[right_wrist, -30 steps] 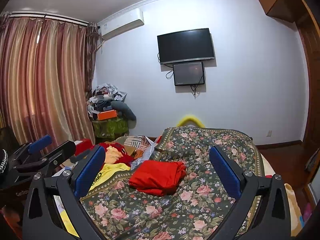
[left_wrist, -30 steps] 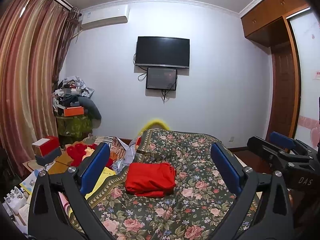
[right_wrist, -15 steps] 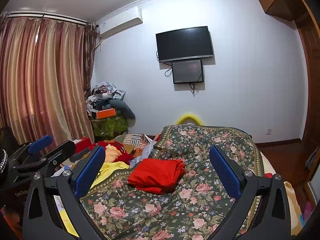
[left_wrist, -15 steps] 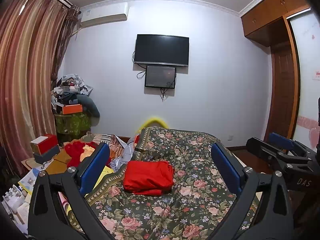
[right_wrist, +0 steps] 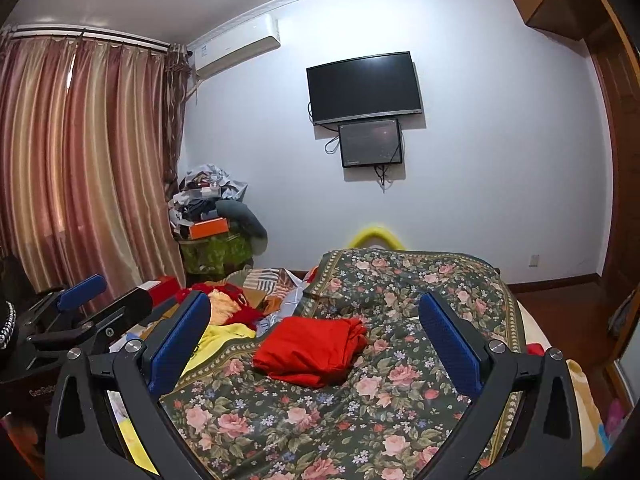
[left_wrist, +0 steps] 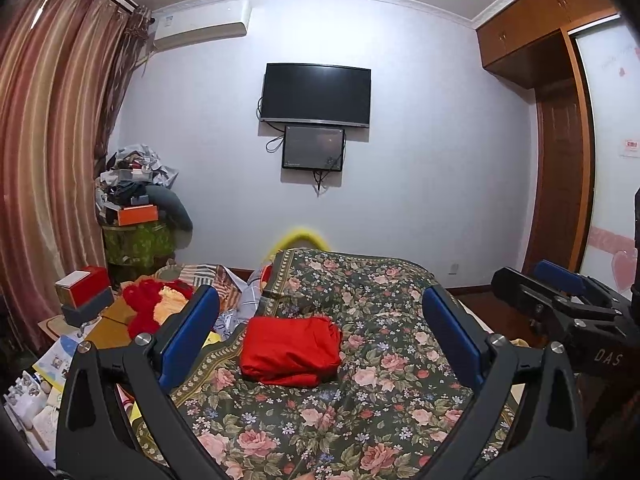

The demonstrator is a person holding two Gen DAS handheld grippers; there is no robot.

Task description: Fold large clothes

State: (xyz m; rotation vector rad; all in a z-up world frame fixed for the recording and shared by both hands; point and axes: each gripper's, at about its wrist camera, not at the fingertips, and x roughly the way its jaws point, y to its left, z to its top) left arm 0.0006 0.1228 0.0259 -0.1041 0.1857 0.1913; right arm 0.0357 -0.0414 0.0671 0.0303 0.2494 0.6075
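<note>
A folded red garment (left_wrist: 291,350) lies on the dark floral bedspread (left_wrist: 380,312), left of the bed's middle; it also shows in the right wrist view (right_wrist: 314,350). My left gripper (left_wrist: 320,330) is open and empty, held above the near part of the bed, well short of the garment. My right gripper (right_wrist: 316,334) is open and empty too, at about the same height. Each gripper shows at the edge of the other's view: the right one (left_wrist: 560,296), the left one (right_wrist: 92,304).
Loose clothes, red and yellow (right_wrist: 228,308), are heaped at the bed's left side with boxes (left_wrist: 82,286) and papers. A cluttered stand (left_wrist: 136,216) stands by the striped curtains (right_wrist: 80,160). A TV (left_wrist: 316,94) hangs on the far wall. A wooden wardrobe (left_wrist: 560,152) is at the right.
Both views have drifted slightly; the red garment sits a little lower and more to the left between the fingers. Both grippers stay open and nothing was picked up.
</note>
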